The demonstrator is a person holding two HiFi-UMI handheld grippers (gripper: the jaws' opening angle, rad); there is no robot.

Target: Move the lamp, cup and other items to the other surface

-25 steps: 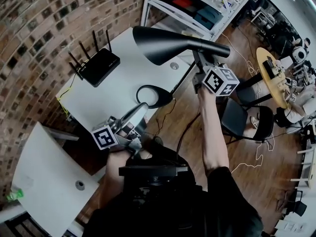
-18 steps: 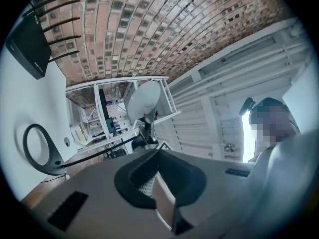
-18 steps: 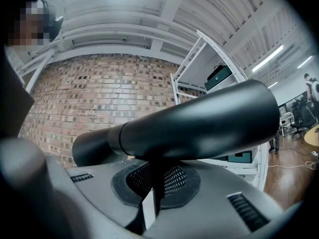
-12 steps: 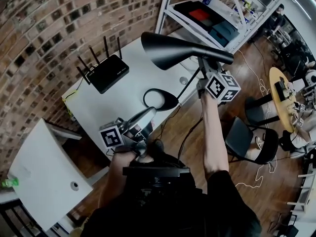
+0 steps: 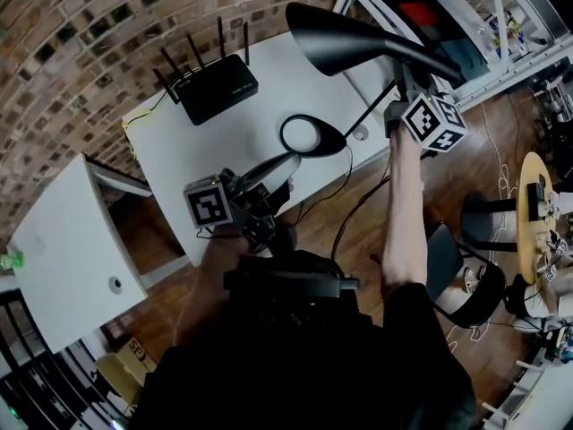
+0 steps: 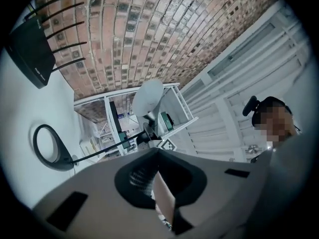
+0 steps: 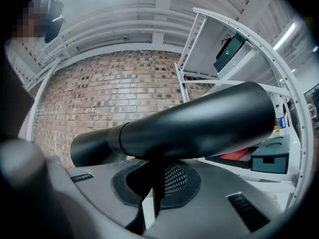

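Carrying lamp (image 5: 354, 38) w/ R gripper (image 7: 153, 185) clamped tight on thin stem under shade; base (image 5: 313, 136) hanging over white table (image 5: 192, 155). Keeping stem steady, avoiding swing. L gripper (image 6: 162, 193) closed, apparently empty.

Left gripper (image 6: 158, 154), jaws closed together, pointing across a white table (image 6: 22, 108). Router (image 6: 29, 54) upper left; lamp (image 6: 64, 162) base at left, stem slanting toward shelving (image 6: 183, 106); brick wall (image 6: 149, 29) behind.
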